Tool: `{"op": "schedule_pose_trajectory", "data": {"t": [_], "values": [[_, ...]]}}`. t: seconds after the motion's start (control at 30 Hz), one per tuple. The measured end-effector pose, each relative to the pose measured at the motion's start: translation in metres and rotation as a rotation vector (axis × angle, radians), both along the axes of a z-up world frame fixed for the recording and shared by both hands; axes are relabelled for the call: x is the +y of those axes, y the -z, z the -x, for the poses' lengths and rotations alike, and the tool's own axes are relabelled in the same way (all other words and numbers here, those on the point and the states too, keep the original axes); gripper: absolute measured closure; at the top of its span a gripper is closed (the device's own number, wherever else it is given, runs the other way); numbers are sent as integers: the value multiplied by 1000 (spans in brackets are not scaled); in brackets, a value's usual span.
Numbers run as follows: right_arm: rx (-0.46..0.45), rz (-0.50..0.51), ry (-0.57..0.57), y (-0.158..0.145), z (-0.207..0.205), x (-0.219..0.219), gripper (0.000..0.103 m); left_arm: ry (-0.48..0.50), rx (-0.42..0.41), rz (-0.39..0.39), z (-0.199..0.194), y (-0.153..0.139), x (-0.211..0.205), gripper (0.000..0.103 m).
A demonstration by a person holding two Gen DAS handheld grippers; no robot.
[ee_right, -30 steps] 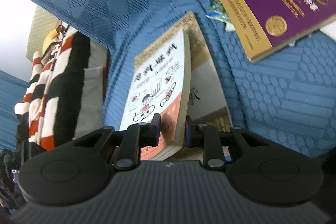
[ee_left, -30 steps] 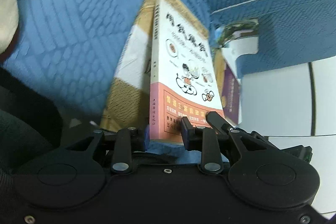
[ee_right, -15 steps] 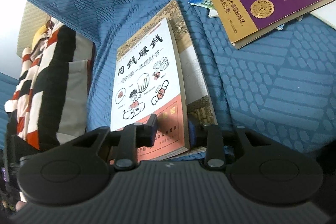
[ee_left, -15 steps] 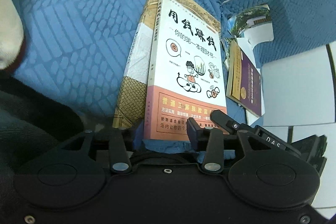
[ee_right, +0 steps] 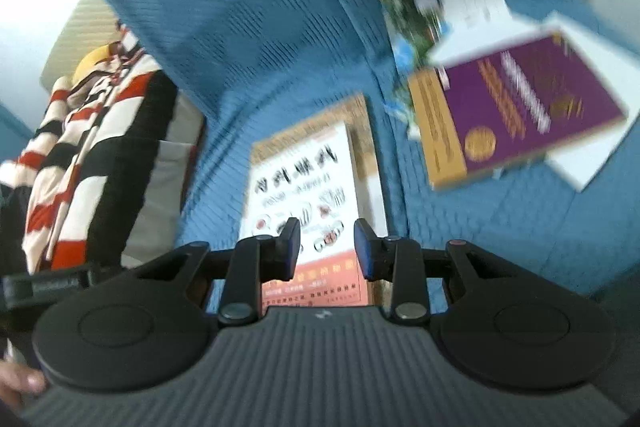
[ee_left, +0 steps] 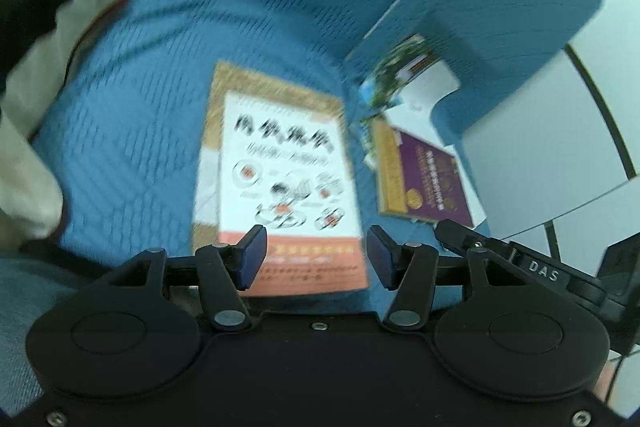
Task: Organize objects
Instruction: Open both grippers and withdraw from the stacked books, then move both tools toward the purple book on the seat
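Observation:
A white and orange book lies flat on a larger tan book on the blue sofa seat. My left gripper hangs above the white book's near edge, its jaws opening, nothing between the pads. My right gripper hovers over the same book with a gap between its pads, touching nothing. A purple and gold book lies to the right on white sheets and a green pamphlet.
The blue sofa has a raised armrest at the right. A striped red, black and cream garment is piled on the left. Pale floor lies beyond the sofa. The other gripper's black body shows at the right.
Both grippers have let go of the white book and risen away from it. The left jaws have spread wider. The book now lies flat on the tan book.

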State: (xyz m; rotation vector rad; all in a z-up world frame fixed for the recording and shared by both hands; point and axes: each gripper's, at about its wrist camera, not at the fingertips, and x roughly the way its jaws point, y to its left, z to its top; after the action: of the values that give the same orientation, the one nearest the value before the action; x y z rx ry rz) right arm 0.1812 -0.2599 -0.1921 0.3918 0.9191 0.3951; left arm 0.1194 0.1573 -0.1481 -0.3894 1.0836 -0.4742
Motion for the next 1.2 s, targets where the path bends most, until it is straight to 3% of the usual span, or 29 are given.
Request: {"op": "schedule_pose_trajectory", "data": {"t": [0.23, 0.43, 0.77, 1.2], "values": [[-151, 39, -21, -52, 34, -13, 69, 41, -170, -59, 30, -51, -19, 32], [-236, 25, -10, -78, 64, -30, 69, 60, -264, -91, 56, -81, -36, 21], [-264, 50, 61, -86, 106, -62, 69, 92, -343, -82, 95, -102, -63, 3], [-251, 120, 124, -83, 146, -93, 65, 150, -356, -98, 136, -110, -101, 1]]}}
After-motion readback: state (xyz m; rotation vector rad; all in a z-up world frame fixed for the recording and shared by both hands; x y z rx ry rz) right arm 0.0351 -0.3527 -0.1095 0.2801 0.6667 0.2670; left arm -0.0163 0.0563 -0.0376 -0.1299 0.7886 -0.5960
